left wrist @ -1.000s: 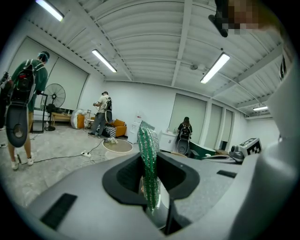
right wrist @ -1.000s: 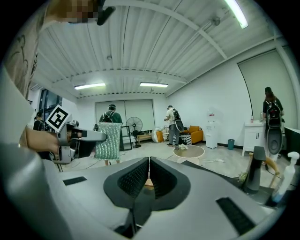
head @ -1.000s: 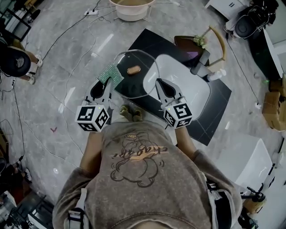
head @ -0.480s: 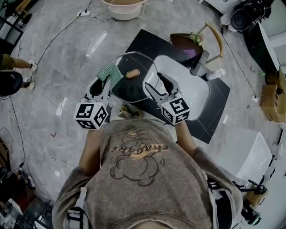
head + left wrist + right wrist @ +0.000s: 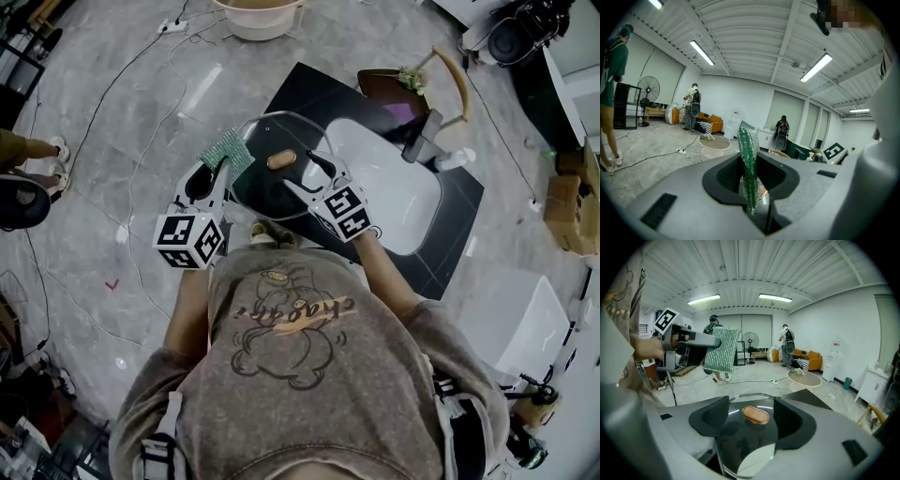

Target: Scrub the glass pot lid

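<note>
Left claw [image 5: 221,171] clamped on green scrubber [image 5: 228,151], right claw [image 5: 298,171] angled down, just opening, astride glass lid [image 5: 267,187] rim

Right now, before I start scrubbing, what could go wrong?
The right claw has just been opening; the glass lid lies between its jaws ungripped, so scrubbing may slide it into the sink. The green cloth is pinched by one end in the left claw and may fold over.

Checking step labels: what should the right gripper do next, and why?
Probably close on the glass lid: the right gripper has just been opening its jaws, the lid's rim lies between them unpinched, and the left gripper clamps the green scrub pad.
</note>
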Available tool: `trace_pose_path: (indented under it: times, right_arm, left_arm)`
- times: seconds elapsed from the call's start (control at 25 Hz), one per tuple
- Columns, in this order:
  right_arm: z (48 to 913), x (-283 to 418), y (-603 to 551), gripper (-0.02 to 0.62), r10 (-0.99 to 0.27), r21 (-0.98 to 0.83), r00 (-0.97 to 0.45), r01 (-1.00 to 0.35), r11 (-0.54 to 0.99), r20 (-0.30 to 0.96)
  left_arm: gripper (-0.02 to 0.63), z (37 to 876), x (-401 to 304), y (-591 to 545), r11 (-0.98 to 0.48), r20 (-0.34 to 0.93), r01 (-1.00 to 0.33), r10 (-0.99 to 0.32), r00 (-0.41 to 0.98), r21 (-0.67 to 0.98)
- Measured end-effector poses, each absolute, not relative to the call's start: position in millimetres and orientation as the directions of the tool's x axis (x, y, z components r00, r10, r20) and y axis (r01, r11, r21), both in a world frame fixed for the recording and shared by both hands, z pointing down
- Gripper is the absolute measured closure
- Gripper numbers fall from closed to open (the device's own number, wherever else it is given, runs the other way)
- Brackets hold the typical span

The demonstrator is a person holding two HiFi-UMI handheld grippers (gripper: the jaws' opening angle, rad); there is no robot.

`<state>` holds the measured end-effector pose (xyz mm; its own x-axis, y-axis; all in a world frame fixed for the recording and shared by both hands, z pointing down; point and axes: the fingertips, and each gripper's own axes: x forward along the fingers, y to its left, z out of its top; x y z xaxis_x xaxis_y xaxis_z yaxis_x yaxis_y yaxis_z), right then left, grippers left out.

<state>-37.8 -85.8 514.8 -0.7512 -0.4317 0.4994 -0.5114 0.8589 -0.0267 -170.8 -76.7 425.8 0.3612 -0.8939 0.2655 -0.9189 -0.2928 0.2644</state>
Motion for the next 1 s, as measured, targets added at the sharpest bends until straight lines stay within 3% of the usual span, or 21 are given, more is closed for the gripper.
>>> trace_pose_path:
  times: [0.48,1.0]
  right_arm:
    - [600.6,-64.0,-109.3,0.308,-0.326,-0.023,-0.668,-0.457,0.889,0.669]
    - [606.5,-67.8,-113.4,0.308,-0.317,-0.035,-0.645,-0.472,0.881,0.695]
  left_arm:
    - [0.518,434.8,-179.4,-95.9,-0.292,0.277,-0.917,-0.889,0.366,0.272]
    - [0.518,446.5,-175.0,-126.8,-0.348,0.308,-0.899,-0.853,0.422,0.267]
